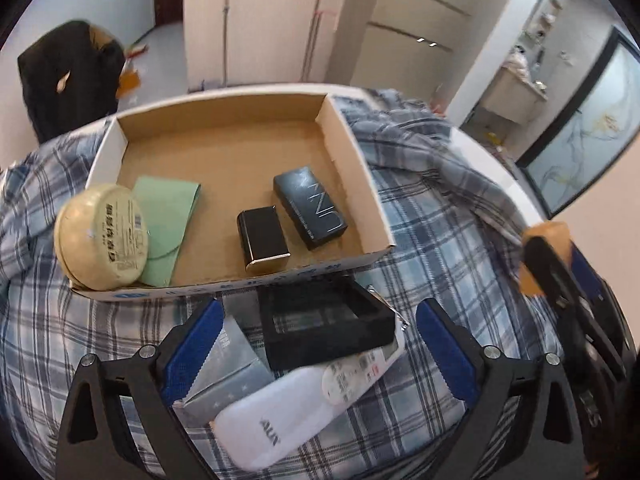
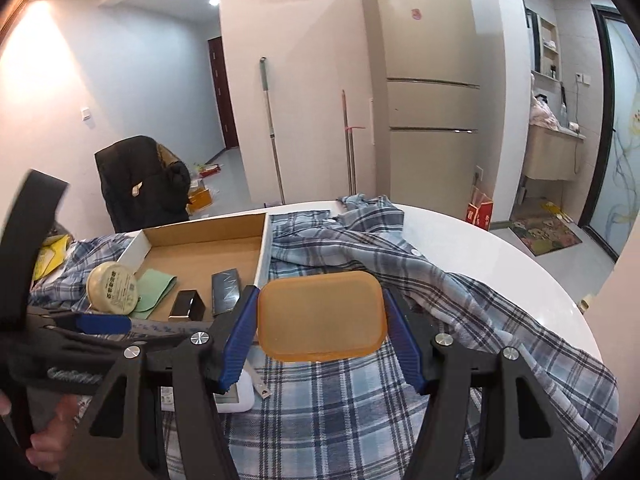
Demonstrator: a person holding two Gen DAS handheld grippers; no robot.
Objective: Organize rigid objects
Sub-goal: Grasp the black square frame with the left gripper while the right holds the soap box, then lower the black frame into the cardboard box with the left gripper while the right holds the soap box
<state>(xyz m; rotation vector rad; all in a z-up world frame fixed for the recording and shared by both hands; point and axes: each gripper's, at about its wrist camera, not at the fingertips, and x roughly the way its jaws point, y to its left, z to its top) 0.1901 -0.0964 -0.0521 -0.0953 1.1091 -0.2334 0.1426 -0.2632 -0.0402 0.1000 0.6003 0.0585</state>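
A shallow cardboard box (image 1: 352, 160) on the plaid cloth holds a round cream tin (image 1: 102, 236), a green pouch (image 1: 166, 216), a small black box (image 1: 262, 240) and a dark blue box (image 1: 310, 206). In front of it lie a black square frame (image 1: 324, 328), a grey box (image 1: 230, 368) and a white remote (image 1: 280, 412). My left gripper (image 1: 320, 350) hangs open above these three, its blue pads on either side and clear of them. My right gripper (image 2: 320, 312) is shut on an orange rectangular case (image 2: 322, 316), held above the cloth to the right of the box.
A blue plaid shirt (image 2: 340, 400) covers much of the round white table (image 2: 480, 248) and is bunched at the far right. A dark chair (image 2: 140, 180) stands behind the box. A hand (image 2: 44, 448) grips the left tool's handle at the lower left.
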